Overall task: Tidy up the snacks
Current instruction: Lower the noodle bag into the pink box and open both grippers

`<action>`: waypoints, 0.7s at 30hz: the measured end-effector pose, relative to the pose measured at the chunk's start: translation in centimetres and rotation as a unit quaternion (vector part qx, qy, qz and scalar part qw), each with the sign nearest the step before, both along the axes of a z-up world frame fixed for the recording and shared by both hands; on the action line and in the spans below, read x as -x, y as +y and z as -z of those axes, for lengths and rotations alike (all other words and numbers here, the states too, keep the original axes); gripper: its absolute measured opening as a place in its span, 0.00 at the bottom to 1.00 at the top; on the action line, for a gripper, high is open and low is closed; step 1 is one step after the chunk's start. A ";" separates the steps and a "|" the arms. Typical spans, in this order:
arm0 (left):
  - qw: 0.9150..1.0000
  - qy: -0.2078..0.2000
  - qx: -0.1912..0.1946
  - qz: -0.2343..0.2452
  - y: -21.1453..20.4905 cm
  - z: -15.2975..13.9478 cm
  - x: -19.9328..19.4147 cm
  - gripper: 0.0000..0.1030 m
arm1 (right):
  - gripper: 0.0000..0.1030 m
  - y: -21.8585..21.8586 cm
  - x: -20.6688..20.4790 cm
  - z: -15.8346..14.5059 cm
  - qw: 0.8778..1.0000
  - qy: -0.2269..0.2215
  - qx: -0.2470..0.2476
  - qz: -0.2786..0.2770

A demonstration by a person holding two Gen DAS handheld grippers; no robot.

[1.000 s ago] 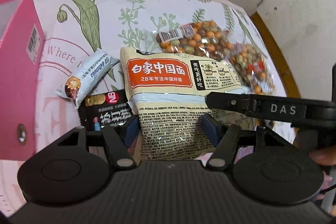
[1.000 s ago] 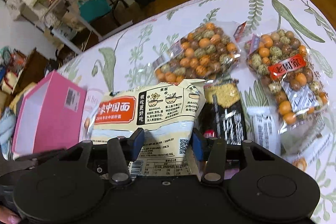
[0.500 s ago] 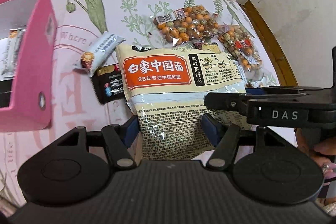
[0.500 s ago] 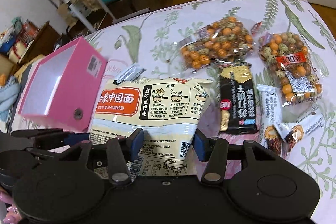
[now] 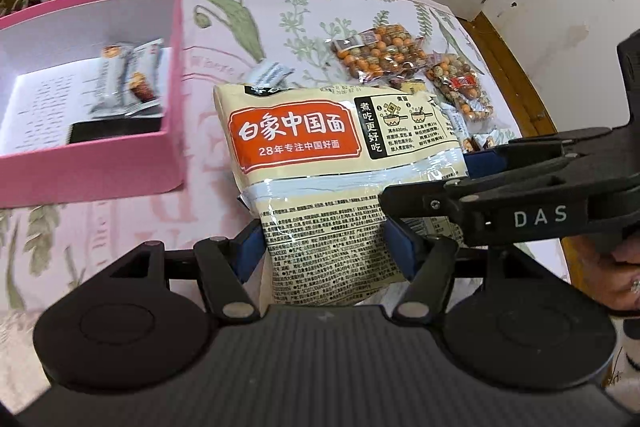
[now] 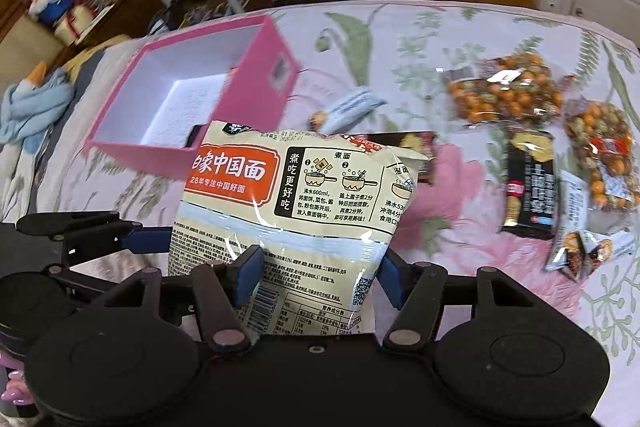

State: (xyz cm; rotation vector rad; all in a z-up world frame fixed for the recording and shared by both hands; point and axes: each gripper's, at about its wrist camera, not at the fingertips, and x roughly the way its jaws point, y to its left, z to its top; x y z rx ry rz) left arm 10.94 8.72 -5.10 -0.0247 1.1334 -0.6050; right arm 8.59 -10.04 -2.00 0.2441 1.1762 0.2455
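Soft even indoor light; fisheye bending at edges; motion blur on tablecloth.

Cream noodle packet upright – beside pink box

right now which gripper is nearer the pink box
Left. The left gripper holds the noodle packet just beside the pink box; the right gripper grips the packet's far side, its jaws having just been opening, further from the box.

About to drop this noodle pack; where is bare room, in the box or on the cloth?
Free: the pink box's white floor nearest its right wall, and tablecloth between box and noodle pack. Crowded: the far right, with peanut bags, a biscuit pack and small bars.
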 end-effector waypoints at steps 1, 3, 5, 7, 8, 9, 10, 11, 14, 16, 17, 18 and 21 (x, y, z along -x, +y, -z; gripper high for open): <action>1.000 -0.001 -0.002 -0.001 0.6 -0.3 0.1 0.62 | 0.65 0.7 0.0 -0.3 1.000 0.001 0.001 -0.005; 1.000 -0.008 -0.009 -0.004 2.0 -1.0 0.4 0.62 | 0.65 2.1 -0.2 -0.9 1.000 0.001 0.000 -0.019; 1.000 -0.026 -0.018 -0.002 3.4 -1.8 0.7 0.62 | 0.65 3.4 -0.4 -1.4 0.999 0.001 -0.004 -0.032; 0.999 -0.035 -0.026 -0.003 4.7 -2.4 0.7 0.62 | 0.65 4.5 -0.9 -1.9 0.999 0.004 -0.016 -0.042; 0.999 -0.036 -0.030 -0.004 5.4 -2.7 0.6 0.62 | 0.65 5.1 -1.2 -2.0 0.999 0.006 -0.022 -0.045; 0.999 -0.037 -0.034 -0.006 5.9 -3.0 0.4 0.62 | 0.65 5.6 -1.6 -2.2 0.998 0.007 -0.027 -0.049; 0.998 -0.039 -0.038 -0.007 6.4 -3.2 0.2 0.62 | 0.65 6.2 -1.9 -2.3 0.998 0.008 -0.031 -0.053; 0.998 -0.042 -0.043 -0.008 7.1 -3.5 0.0 0.62 | 0.65 6.9 -2.3 -2.5 0.998 0.008 -0.034 -0.058; 0.996 -0.068 -0.057 -0.011 8.9 -4.5 -0.5 0.62 | 0.65 8.8 -3.7 -3.0 0.997 0.002 -0.038 -0.070; 0.995 -0.079 -0.066 -0.019 10.0 -5.0 -0.9 0.62 | 0.64 10.0 -4.8 -3.4 0.996 -0.005 -0.042 -0.079; 0.994 -0.080 -0.069 -0.024 10.6 -5.2 -1.4 0.62 | 0.63 10.6 -5.3 -3.6 0.996 -0.009 -0.043 -0.084; 0.993 -0.083 -0.073 -0.029 11.3 -5.4 -1.9 0.62 | 0.62 11.2 -6.0 -3.7 0.995 -0.012 -0.045 -0.088; 0.990 -0.100 -0.086 -0.045 13.2 -5.7 -3.7 0.62 | 0.58 12.6 -8.4 -3.7 0.993 -0.017 -0.061 -0.099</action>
